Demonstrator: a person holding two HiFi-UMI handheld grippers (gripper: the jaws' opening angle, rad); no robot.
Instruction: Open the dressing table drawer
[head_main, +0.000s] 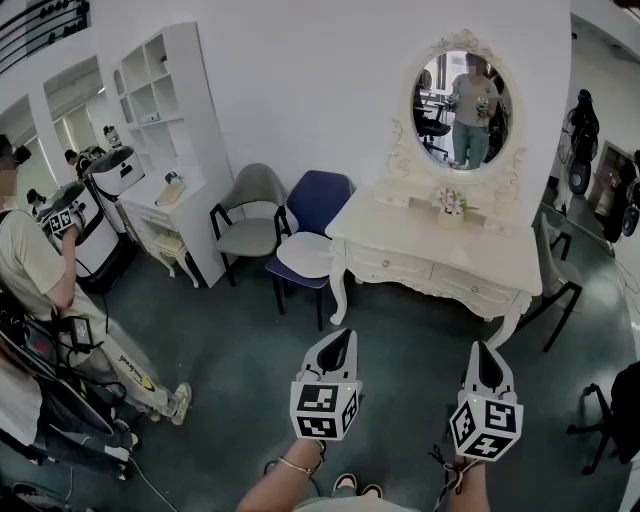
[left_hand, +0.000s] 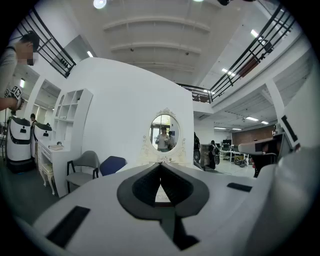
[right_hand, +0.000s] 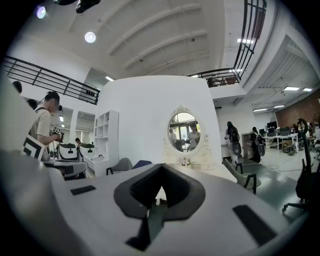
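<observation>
Left gripper (head_main: 345, 338): lowest in the head view, jaws pressed together, nothing between them.
Right gripper (head_main: 484, 348): beside it, jaws pressed together, empty.
Table (head_main: 500, 262): ahead, well apart from both grippers.
Drawers (head_main: 392, 264): in the table's front edge, closed, untouched.
Mirror (head_main: 462, 108): oval, at the table's back edge.
Blue chair (head_main: 318, 205): touching the table's left corner.
Grey chair (head_main: 255, 200): just left of the blue one.

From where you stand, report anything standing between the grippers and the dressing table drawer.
Nothing visible does. Only bare floor lies between the left gripper, the right gripper and the drawers. The blue chair stands at the dressing table's left end, off that path.
</observation>
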